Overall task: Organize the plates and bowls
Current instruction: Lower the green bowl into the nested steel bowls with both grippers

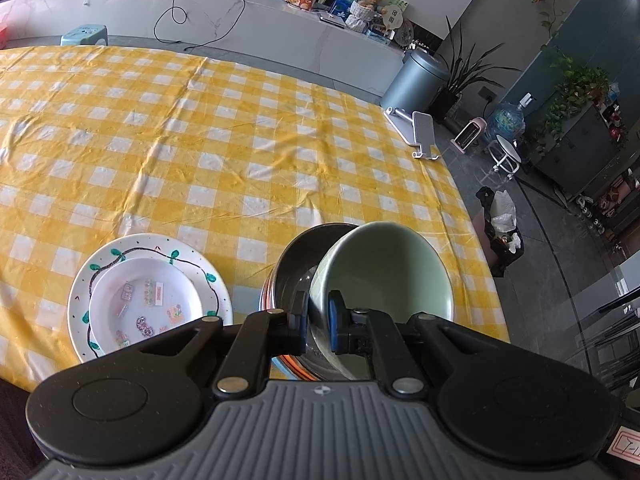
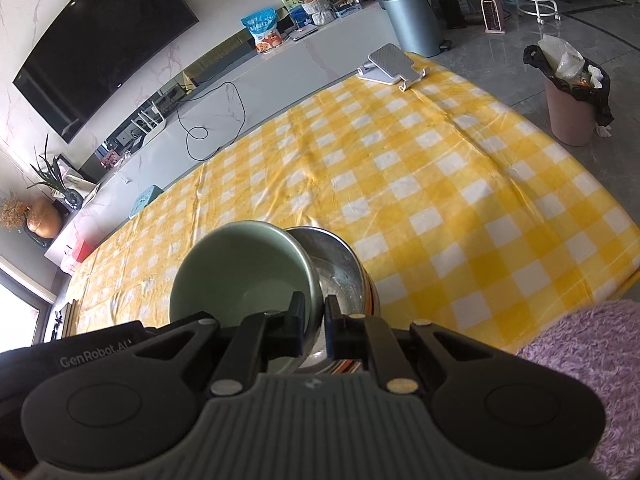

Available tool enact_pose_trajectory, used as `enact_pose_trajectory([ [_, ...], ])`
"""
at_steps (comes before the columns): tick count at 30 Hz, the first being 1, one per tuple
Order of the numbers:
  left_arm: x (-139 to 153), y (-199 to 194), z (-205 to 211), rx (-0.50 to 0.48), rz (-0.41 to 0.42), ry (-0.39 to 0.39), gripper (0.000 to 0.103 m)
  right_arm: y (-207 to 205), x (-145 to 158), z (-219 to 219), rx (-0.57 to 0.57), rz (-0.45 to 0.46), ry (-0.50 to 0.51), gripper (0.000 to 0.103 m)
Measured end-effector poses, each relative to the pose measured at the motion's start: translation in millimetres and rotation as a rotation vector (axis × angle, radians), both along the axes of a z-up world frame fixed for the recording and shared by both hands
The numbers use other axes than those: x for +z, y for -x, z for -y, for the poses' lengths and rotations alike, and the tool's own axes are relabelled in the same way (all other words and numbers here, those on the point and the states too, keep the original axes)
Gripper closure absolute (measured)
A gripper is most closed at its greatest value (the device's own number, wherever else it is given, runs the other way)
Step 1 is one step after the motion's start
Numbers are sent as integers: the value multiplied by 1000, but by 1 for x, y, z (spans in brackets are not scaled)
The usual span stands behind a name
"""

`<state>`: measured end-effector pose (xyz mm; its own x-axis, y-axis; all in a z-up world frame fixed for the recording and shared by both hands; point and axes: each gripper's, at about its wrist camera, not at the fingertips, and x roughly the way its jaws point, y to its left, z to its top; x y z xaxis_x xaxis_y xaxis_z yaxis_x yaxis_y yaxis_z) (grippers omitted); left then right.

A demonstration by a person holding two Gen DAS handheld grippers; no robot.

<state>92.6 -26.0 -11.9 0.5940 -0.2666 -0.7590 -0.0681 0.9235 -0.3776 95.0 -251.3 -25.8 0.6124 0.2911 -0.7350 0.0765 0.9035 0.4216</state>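
A pale green bowl [image 1: 384, 268] is tilted inside a steel bowl [image 1: 294, 268] with an orange-striped outside, near the table's front edge. My left gripper [image 1: 318, 322] is shut on the green bowl's near rim. In the right wrist view my right gripper [image 2: 314, 326] is shut on the green bowl's [image 2: 240, 272] rim, with the steel bowl [image 2: 340, 264] behind it. A small white bowl with stickers [image 1: 146, 304] sits on a white plate with green leaf marks [image 1: 120, 258] to the left of the bowls.
The table has a yellow checked cloth [image 1: 240, 140]. A phone stand [image 1: 420, 132] lies at the far right corner. A pink bin with a black bag [image 2: 568, 96] stands on the floor off the table. A purple fuzzy sleeve [image 2: 580, 360] shows at lower right.
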Motion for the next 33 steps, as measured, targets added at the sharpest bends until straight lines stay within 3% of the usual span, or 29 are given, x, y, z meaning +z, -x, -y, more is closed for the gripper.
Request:
enact_pose_trajectory([
  [24,-16,-21,20,-83,-71,-151,91,-15,-21,-15,46,7,163,97],
  [33,-19,-25,22,-91,-83,-157,89,-18,-22,-17,47,7,178,95],
])
